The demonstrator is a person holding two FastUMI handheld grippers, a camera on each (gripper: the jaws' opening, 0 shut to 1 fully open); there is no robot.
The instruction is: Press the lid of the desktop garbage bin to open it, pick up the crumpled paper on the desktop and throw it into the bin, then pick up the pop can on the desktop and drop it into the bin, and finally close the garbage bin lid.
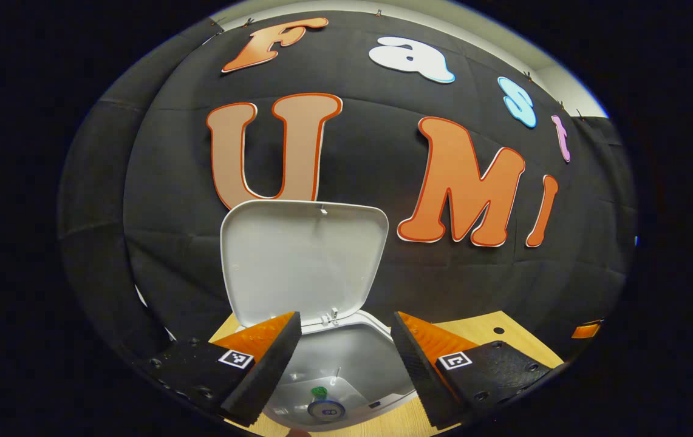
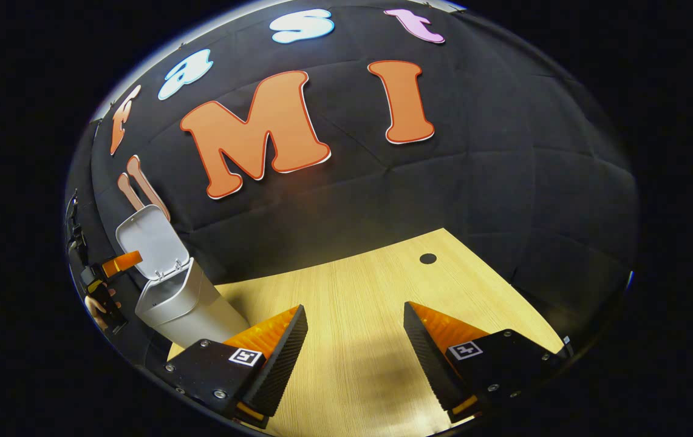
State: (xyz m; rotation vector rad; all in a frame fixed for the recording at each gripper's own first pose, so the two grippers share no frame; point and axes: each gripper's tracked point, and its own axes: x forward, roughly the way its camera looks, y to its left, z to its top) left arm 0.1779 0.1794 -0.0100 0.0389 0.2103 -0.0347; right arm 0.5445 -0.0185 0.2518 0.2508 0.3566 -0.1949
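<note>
The white desktop bin [image 1: 346, 364] stands open, its lid [image 1: 300, 258] tipped up against the back wall. Down inside lies the pop can [image 1: 326, 409], seen end-on, with a small green bit beside it. My left gripper [image 1: 346, 317] hovers open over the bin's mouth with nothing between its fingers. In the right gripper view the bin [image 2: 185, 306] and its raised lid [image 2: 152, 240] stand at the far left, and the left gripper [image 2: 116, 264], held by a hand, is beside the lid. My right gripper [image 2: 354, 307] is open above bare tabletop, well right of the bin.
The wooden table [image 2: 370, 291] has a round cable hole [image 2: 427, 258] near its far right corner. The black booth wall closes in right behind the bin and along the table's back edge.
</note>
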